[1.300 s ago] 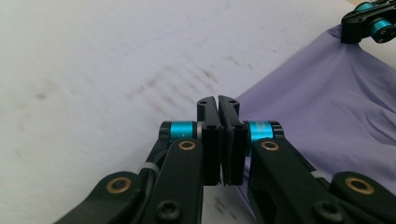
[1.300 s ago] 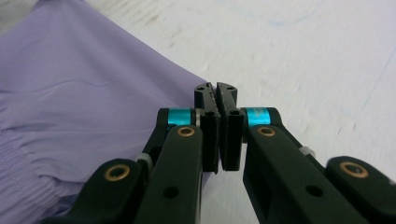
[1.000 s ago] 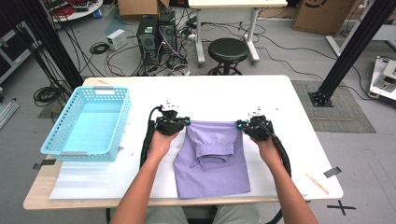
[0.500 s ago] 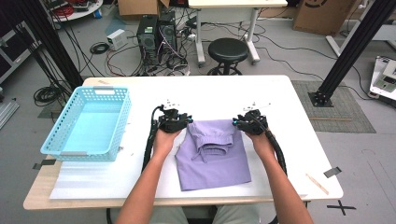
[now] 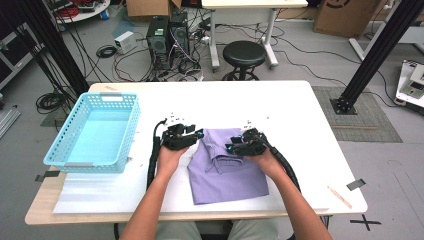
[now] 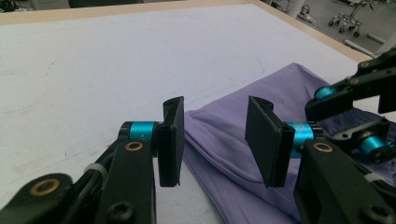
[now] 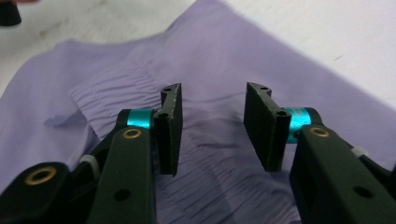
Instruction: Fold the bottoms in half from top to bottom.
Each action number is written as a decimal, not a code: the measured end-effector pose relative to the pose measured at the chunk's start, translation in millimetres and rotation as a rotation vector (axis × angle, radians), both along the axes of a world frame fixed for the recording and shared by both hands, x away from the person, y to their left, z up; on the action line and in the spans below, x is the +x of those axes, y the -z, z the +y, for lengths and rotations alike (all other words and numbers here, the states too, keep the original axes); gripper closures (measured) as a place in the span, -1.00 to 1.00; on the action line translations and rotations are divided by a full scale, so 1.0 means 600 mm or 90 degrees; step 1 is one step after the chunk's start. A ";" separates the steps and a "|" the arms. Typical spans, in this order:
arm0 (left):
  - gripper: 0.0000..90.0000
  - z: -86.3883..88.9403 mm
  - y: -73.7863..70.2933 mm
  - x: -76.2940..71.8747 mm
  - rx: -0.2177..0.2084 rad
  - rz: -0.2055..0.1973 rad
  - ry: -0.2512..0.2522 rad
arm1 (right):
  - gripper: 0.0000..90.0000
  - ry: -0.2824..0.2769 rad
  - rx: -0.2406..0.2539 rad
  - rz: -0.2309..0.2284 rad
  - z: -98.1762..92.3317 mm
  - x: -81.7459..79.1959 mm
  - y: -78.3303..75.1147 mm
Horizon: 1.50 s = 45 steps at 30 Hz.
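Your left gripper (image 6: 214,140) has its jaws partway apart; they have just been opening, and nothing is pinched between the pads, though the folded edge of the purple garment (image 6: 243,140) lies under the gap. Your right gripper (image 7: 212,133) stands about as far open, its jaws also freshly parted, hovering over the gathered, ribbed band of the garment (image 7: 196,154) and gripping nothing.

From the high view, your left gripper (image 5: 196,137) sits at the garment's upper left corner and your right gripper (image 5: 234,146) over its upper right part. The garment (image 5: 227,172) lies folded into a rough rectangle near your edge of the white table (image 5: 300,115), its long axis running from you toward the far side, the far end narrower and bunched with a fold across it.

The cloth is thin, soft and smooth, with fine pleats at the band. To your left, well apart, stands a light blue plastic lattice basket (image 5: 75,150) at the table's edge. Open tabletop lies beyond the garment and to its right.
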<state>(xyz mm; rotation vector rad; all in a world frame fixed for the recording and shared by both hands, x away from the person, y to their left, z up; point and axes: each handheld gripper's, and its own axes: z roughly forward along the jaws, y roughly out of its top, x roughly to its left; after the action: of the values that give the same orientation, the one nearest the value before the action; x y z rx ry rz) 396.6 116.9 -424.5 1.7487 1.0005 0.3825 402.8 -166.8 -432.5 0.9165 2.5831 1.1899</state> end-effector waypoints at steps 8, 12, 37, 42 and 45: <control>0.21 0.006 0.001 -0.016 -0.004 -0.007 0.007 | 0.40 -0.063 -0.005 0.037 -0.006 -0.019 0.013; 0.20 0.011 0.003 -0.025 0.002 -0.009 0.010 | 0.43 -0.091 -0.010 0.043 -0.012 -0.034 0.012; 0.13 0.007 0.005 -0.036 0.004 -0.014 0.019 | 0.34 -0.167 0.044 0.037 -0.059 -0.118 -0.006; 0.13 0.001 0.008 -0.033 0.008 -0.010 0.024 | 0.32 -0.082 0.027 0.023 -0.054 -0.096 0.002; 0.13 0.000 0.009 -0.032 0.007 -0.009 0.025 | 0.38 -0.102 -0.010 0.032 -0.038 -0.099 0.011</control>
<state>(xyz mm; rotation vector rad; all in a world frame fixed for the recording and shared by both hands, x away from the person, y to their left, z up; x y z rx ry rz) 377.2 116.7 -430.2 1.7712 0.9538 0.3757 343.1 -189.9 -439.3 0.7588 2.7466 1.1972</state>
